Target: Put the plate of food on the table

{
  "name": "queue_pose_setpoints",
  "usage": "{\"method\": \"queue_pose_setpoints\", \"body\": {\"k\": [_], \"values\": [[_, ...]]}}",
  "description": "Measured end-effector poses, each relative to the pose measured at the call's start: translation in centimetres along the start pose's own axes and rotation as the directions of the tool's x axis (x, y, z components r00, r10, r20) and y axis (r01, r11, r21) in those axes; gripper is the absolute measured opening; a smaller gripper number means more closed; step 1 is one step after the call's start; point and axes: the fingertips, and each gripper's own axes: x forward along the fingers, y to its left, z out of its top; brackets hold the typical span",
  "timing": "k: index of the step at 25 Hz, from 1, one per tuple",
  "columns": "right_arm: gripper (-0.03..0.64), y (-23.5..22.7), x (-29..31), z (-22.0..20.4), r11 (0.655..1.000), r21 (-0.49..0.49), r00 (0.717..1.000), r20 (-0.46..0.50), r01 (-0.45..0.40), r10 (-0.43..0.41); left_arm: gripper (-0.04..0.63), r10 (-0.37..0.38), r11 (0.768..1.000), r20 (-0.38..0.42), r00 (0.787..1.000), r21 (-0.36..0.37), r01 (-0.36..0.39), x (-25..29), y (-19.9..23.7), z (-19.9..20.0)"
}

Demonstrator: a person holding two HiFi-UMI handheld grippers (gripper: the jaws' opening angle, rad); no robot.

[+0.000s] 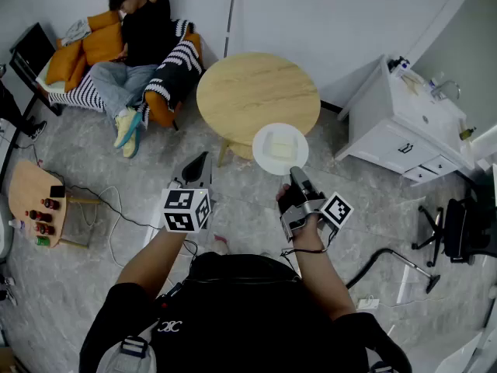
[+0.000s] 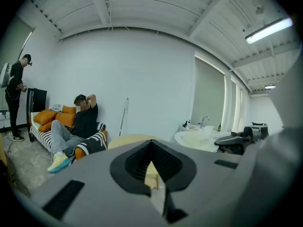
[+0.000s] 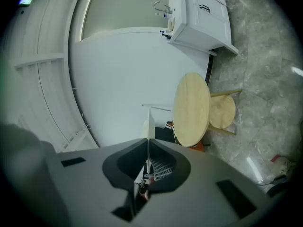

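- the head view is showing the right gripper point(image 1: 295, 170) clamping the rim of the plate of food point(image 1: 280, 148) by the round table point(image 1: 248, 92).
- the right gripper view is showing it edge-on.
- the left gripper point(image 1: 203, 158) is holding its tongs together, empty.

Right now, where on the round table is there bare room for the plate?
The round table is bare across its whole wooden top, from the sofa side to the cabinet side. The plate of food, gripped at its rim by the right claw, overlaps only its near edge. Crowded: the low side table at left, with small bottles.
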Motion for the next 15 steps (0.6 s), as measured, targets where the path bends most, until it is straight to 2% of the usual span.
{"method": "queue_pose_setpoints", "body": {"k": [8,15], "values": [[0.034,0.4,0.9,0.1,0.997,0.061,0.998,0.044,-0.049,0.046,0.002,0.021,1.000,-0.001,1.000,0.000,-0.021,-0.1,0.3,0.0],[0.024,-0.1,1.1,-0.2,0.999,0.017,0.999,0.030,-0.045,0.044,0.002,0.018,1.000,-0.010,1.000,0.002,-0.018,0.3,1.0,0.1]]}}
